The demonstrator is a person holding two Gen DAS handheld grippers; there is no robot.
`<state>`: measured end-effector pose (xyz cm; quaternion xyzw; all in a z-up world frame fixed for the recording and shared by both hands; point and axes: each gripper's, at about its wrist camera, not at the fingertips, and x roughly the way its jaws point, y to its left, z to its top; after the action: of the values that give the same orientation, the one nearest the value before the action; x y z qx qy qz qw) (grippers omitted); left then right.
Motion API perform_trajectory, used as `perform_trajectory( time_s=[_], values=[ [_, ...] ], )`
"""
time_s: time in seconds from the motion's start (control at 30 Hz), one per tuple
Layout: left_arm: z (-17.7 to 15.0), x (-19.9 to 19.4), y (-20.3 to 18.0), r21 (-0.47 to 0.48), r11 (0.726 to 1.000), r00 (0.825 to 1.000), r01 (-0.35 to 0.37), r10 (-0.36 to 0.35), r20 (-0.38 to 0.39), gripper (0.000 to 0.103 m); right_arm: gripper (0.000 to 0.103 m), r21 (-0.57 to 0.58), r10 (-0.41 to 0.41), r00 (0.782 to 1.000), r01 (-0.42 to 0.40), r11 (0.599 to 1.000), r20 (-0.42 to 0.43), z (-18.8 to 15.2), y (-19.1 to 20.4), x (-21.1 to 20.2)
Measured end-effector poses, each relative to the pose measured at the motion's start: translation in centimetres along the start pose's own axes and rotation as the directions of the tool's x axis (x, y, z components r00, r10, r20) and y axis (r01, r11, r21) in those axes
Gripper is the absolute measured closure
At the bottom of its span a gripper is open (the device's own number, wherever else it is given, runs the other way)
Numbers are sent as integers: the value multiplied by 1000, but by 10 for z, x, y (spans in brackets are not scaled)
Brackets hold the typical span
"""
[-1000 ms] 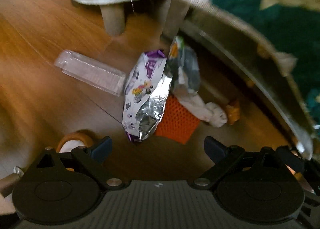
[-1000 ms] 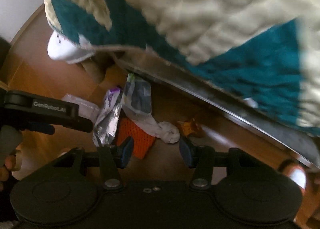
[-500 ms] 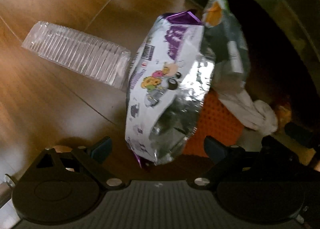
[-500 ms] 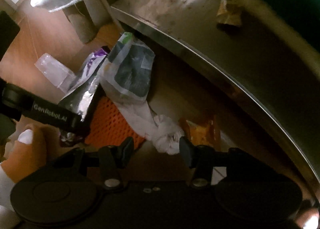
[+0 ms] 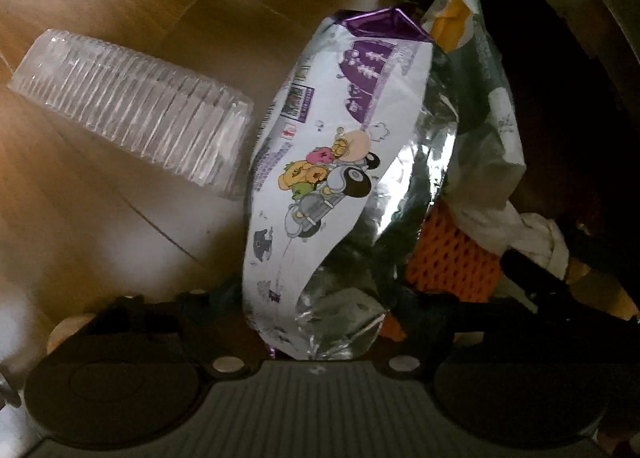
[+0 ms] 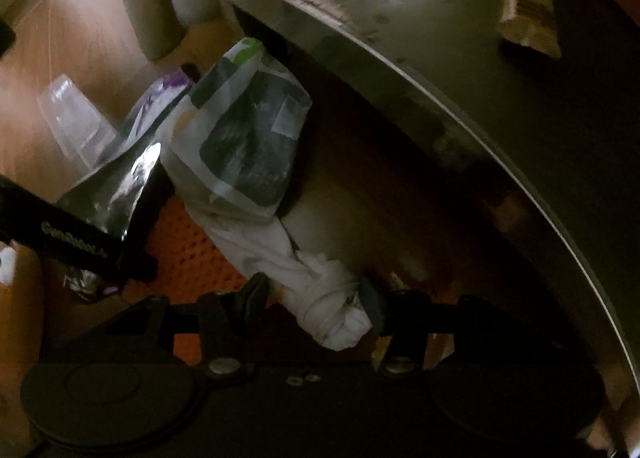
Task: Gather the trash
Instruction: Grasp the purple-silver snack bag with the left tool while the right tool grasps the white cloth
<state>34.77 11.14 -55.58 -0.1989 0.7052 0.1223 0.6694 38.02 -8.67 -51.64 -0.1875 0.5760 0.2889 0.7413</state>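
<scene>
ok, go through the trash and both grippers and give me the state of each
foil bag: torn open, between left jaws
plastic tray: upside down on floor
white bag: knotted, between right jaws
left gripper: jaws just closing
right gripper: open

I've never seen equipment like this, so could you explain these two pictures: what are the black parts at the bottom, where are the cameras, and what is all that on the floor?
There is no robot here. A person holds a two-finger gripper in each hand, and each gripper carries a camera that looks along its fingers; the black parts are those fingers.

In the left wrist view, the left gripper has just been closing around a silver and purple snack bag. A clear plastic cup lies beside it on the wooden floor, with an orange mesh underneath.

In the right wrist view, the right gripper straddles a knotted white bag beside a metal edge. I cannot tell whether either grips yet.
</scene>
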Motion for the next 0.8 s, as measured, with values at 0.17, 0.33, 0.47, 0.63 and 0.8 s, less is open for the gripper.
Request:
perform_trajectory(
  time_s=[0.17,0.33,0.47,0.63,0.8],
  values=[
    [3,3,3,-17,999,1000,28,-28,5,52,63,-32,-17,1000,17,999,-7,1,5,0],
    [2,-5,1,-13,998,998,55,-55,-5,62,84,-17,-31,999,31,999,-18,3,10,-8],
    [-3,-21,-2,-19,998,998,67,-67,2,69,84,31,-21,1000,21,999,-8,1,14,-30],
    [-13,-53,-1,-17,996,996,82,-81,27,70,84,101,-21,1000,21,995,1,-6,12,-67],
    [-30,-93,1,-16,995,994,101,-100,53,72,84,131,-42,999,38,991,32,-15,15,-115]
  ],
)
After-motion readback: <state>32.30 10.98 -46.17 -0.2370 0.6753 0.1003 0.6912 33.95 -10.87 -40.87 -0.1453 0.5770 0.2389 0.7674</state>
